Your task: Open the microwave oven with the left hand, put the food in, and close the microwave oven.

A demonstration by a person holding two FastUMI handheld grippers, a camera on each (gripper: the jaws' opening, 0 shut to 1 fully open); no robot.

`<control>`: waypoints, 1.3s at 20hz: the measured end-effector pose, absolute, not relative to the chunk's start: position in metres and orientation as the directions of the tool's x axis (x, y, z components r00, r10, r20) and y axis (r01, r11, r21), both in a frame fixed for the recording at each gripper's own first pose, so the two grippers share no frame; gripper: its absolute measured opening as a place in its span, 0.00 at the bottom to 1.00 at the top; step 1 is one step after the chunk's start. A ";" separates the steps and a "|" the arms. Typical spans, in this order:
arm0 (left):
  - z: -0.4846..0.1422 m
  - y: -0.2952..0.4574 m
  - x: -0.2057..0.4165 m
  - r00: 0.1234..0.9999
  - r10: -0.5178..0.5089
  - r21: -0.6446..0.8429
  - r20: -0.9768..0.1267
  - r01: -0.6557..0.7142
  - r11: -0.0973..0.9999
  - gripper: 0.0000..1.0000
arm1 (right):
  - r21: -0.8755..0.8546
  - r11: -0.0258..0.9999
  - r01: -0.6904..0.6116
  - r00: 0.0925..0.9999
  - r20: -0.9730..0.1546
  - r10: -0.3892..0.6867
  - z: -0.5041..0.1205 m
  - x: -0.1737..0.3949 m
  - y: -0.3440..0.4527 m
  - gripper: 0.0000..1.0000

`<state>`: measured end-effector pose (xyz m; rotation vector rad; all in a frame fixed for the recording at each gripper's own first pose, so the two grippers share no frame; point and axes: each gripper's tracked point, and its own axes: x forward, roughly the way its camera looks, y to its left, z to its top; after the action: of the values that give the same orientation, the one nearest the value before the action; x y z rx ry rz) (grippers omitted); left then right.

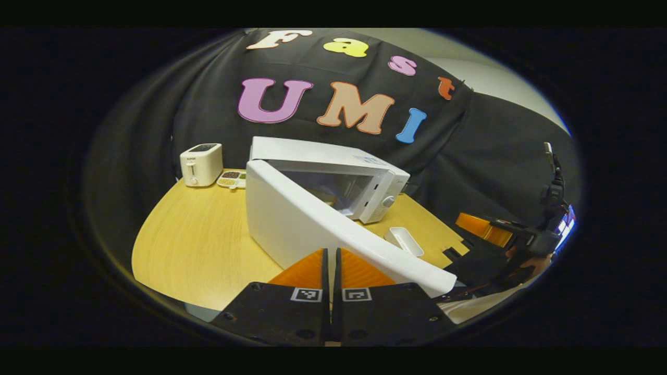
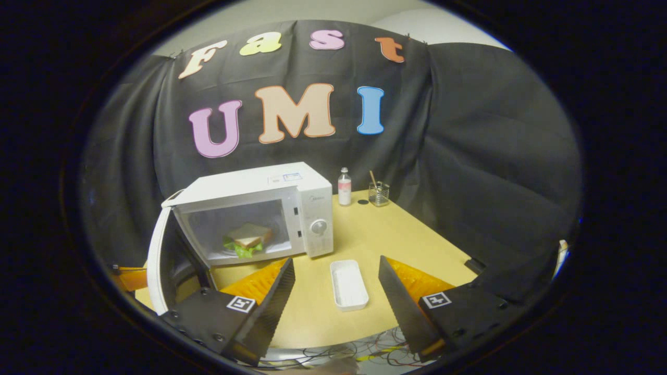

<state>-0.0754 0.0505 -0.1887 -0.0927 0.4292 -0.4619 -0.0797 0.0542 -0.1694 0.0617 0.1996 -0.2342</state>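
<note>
Wooden table (image 2: 396, 234): microwave (image 2: 260, 208), tray (image 2: 348, 284)

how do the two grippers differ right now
The left gripper has its fingers pressed together with nothing between them; the right gripper is spread wide. The left one sits close against the open microwave door; the right one hangs over the table above an empty white tray, touching nothing. Both carry square markers.

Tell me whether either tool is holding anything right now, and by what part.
Nothing is held. The right tool is open over the white tray; the left tool is shut, empty, beside the microwave door. The sandwich sits inside.
</note>
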 end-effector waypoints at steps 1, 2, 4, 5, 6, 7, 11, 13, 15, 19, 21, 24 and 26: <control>-0.187 0.042 -0.069 0.813 -0.446 -0.182 -0.374 0.407 0.895 0.00 | 0.030 0.973 0.228 0.956 -0.196 -0.218 -0.167 -0.075 0.047 0.92; -0.186 0.032 -0.062 0.818 -0.444 -0.184 -0.367 0.403 0.896 0.02 | 0.029 0.975 0.220 0.959 -0.187 -0.211 -0.163 -0.070 0.039 0.92; -0.183 0.013 -0.051 0.826 -0.440 -0.191 -0.353 0.396 0.898 0.00 | 0.037 0.979 0.201 0.965 -0.177 -0.192 -0.158 -0.059 0.026 0.92; -0.182 0.004 -0.047 0.831 -0.437 -0.196 -0.346 0.391 0.899 0.00 | 0.037 0.980 0.194 0.967 -0.178 -0.184 -0.158 -0.055 0.019 0.92; -0.180 -0.005 -0.041 0.835 -0.435 -0.200 -0.337 0.388 0.900 0.00 | 0.036 0.982 0.186 0.967 -0.181 -0.176 -0.159 -0.050 0.011 0.92; -0.178 -0.014 -0.035 0.840 -0.432 -0.203 -0.329 0.384 0.901 0.02 | 0.037 0.983 0.179 0.968 -0.183 -0.169 -0.159 -0.045 0.004 0.92; -0.175 -0.044 -0.013 0.863 -0.408 -0.208 -0.299 0.359 0.910 0.00 | 0.030 0.988 0.154 0.975 -0.168 -0.147 -0.153 -0.032 -0.023 0.92; -0.175 -0.056 -0.001 0.871 -0.394 -0.218 -0.292 0.341 0.915 0.00 | 0.017 0.991 0.135 0.978 -0.164 -0.130 -0.154 -0.026 -0.031 0.92; -0.176 -0.065 0.011 0.882 -0.377 -0.231 -0.282 0.319 0.919 0.00 | 0.009 0.993 0.115 0.981 -0.155 -0.112 -0.151 -0.020 -0.037 0.92; -0.176 -0.080 0.032 0.897 -0.352 -0.253 -0.267 0.287 0.924 0.00 | -0.015 0.998 0.067 0.985 -0.156 -0.068 -0.152 -0.014 -0.042 0.92; -0.177 -0.085 0.043 0.905 -0.337 -0.253 -0.260 0.273 0.928 0.00 | -0.024 0.998 0.051 0.988 -0.147 -0.054 -0.150 -0.011 -0.045 0.92; -0.177 -0.094 0.057 0.913 -0.321 -0.242 -0.252 0.261 0.934 0.00 | -0.026 0.999 0.047 0.989 -0.142 -0.050 -0.150 -0.007 -0.053 0.92; -0.177 -0.097 0.066 0.918 -0.305 -0.219 -0.254 0.252 0.943 0.00 | -0.008 0.999 0.043 0.988 -0.146 -0.044 -0.152 -0.004 -0.056 0.92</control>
<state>0.0664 -0.0968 -0.1770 -0.1841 0.2892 -0.2879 -0.0040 -0.0557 -0.1518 -0.0052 0.1469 -0.0439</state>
